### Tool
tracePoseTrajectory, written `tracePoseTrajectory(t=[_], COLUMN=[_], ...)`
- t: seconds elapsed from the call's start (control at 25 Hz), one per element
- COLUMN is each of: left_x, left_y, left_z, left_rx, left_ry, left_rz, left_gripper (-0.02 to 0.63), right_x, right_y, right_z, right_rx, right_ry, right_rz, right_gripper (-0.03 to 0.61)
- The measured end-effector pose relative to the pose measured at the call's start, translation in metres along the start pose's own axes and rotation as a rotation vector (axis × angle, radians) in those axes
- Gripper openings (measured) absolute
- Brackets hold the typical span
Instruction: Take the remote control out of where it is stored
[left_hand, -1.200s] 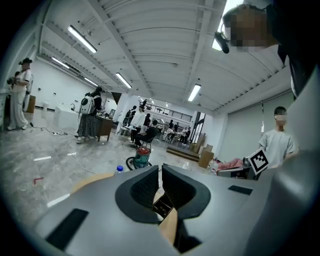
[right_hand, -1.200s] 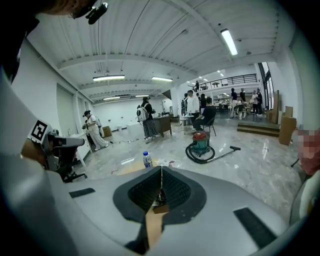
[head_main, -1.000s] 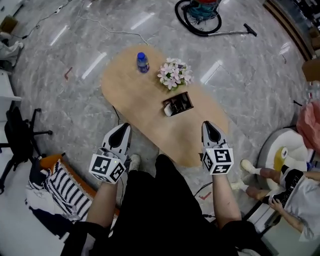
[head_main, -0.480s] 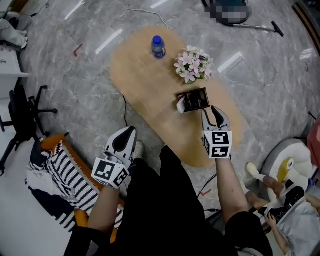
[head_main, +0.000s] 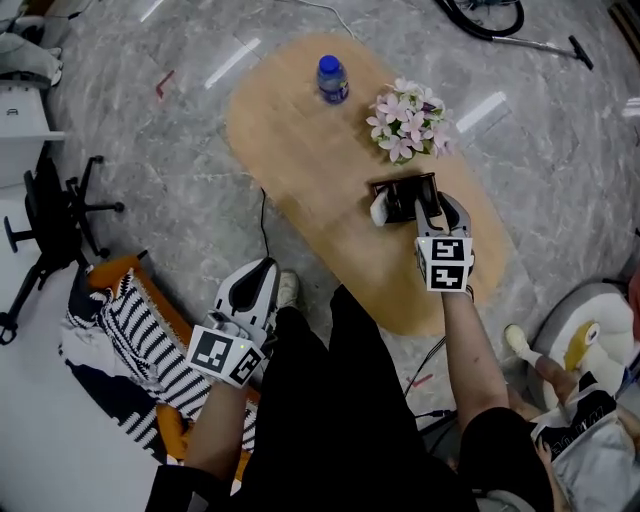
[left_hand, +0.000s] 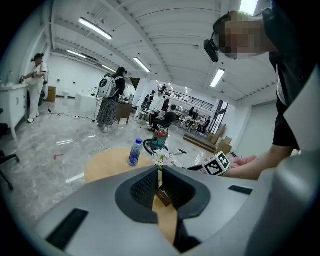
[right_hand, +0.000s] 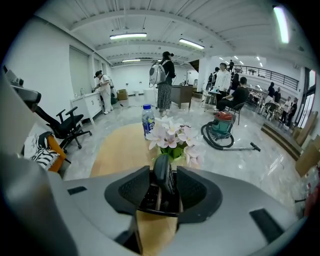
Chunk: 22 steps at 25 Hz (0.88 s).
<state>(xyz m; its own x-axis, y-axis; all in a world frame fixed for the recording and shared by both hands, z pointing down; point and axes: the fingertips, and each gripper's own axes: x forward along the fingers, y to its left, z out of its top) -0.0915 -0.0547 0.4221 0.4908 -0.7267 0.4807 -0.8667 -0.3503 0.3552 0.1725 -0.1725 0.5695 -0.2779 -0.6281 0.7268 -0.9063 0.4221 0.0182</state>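
Observation:
A dark remote control (right_hand: 163, 172) stands upright in a small dark holder (head_main: 398, 197) on the oval wooden table (head_main: 300, 150), just in front of the flowers (head_main: 408, 120). My right gripper (head_main: 432, 206) reaches down over the holder. In the right gripper view its jaws (right_hand: 164, 174) have just been opening and stand either side of the remote, with gaps showing at both pads. A white object (head_main: 379, 210) sticks out at the holder's left end. My left gripper (head_main: 264, 270) hangs shut and empty beside my left leg, off the table.
A blue-capped water bottle (head_main: 332, 78) stands at the table's far end. An office chair (head_main: 60, 215) and a striped cloth (head_main: 130, 340) are at the left. A vacuum cleaner (right_hand: 222, 127) lies beyond the table. A seated person (head_main: 580, 400) is at the lower right.
My right gripper has moved forward and down from the table's near edge to the holder, and its jaws have opened around the remote. The left gripper has sunk a little.

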Motion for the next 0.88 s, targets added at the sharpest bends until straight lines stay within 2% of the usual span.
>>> tracePoseTrajectory(t=[0.12, 0.24, 0.32, 0.56, 0.68, 0.88], left_x=[0.0, 0.0, -0.001, -0.01, -0.011, -0.015], left_y=[0.006, 0.005, 0.003, 0.006, 0.003, -0.006], left_z=[-0.004, -0.01, -0.014, -0.021, -0.022, -0.011], left_rx=[-0.021, -0.037, -0.039, -0.055, -0.058, -0.058], left_ry=[0.007, 0.015, 0.022, 0.029, 0.04, 0.028], left_rz=[0.019, 0.019, 0.012, 0.014, -0.009, -0.055], left_gripper=[0.028, 0.028, 0.028, 0.028, 0.028, 0.028], right_x=[0.015, 0.027, 0.033, 0.044, 0.043, 0.02], right_y=[0.001, -0.004, -0.007, -0.006, -0.005, 0.001], right_z=[-0.005, -0.007, -0.008, -0.011, -0.011, 0.001], right_rx=[-0.048, -0.116, -0.117, -0.121, -0.11, -0.12], right_ry=[0.019, 0.033, 0.042, 0.067, 0.088, 0.071], right_rz=[-0.026, -0.102, -0.124, -0.128, -0.123, -0.131], right_gripper=[0.16, 0.16, 0.16, 0.158, 0.116, 0.11])
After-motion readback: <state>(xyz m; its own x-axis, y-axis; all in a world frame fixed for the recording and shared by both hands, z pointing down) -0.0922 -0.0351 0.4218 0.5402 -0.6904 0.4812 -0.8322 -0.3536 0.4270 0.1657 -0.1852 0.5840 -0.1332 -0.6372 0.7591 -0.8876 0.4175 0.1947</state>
